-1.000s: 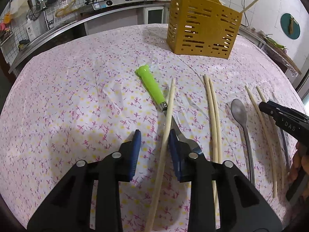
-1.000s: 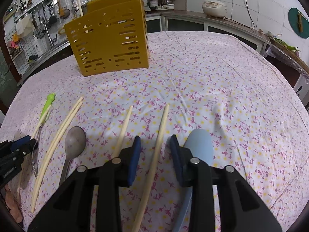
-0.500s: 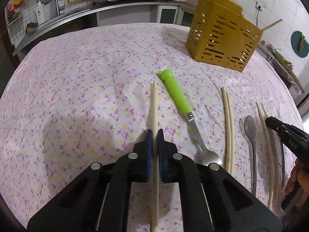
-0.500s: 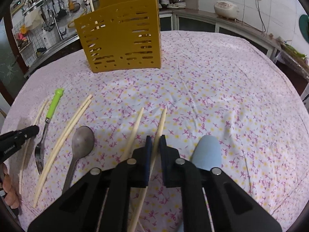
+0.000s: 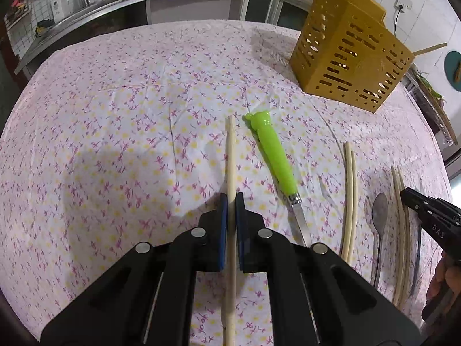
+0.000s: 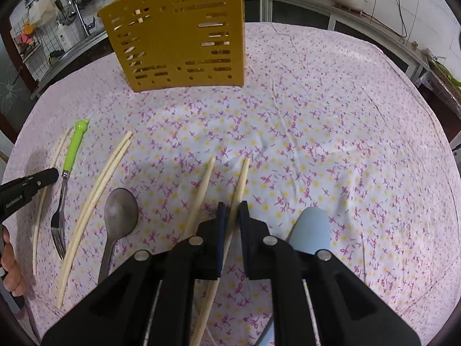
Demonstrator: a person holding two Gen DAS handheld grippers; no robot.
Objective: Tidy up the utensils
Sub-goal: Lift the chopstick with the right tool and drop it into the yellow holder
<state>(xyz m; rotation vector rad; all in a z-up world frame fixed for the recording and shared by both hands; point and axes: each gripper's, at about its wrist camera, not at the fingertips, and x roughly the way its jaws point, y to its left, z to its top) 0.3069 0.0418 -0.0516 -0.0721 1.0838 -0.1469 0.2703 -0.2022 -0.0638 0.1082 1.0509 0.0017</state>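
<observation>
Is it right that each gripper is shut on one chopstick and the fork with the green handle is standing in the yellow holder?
Not fully. Each gripper, left and right, is shut on one chopstick, but the fork lies on the tablecloth, not in the yellow holder. The right wrist view shows it.

Even, soft indoor light falls from above, bright on the flowered table [image 5: 121, 121] and dimmer along the back counter. A soft grey shadow lies left of the left tongs [image 5: 231, 201]. Both fisheye views bend straight edges near the rim and darken to black corners. Focus is sharp, without motion blur.
</observation>
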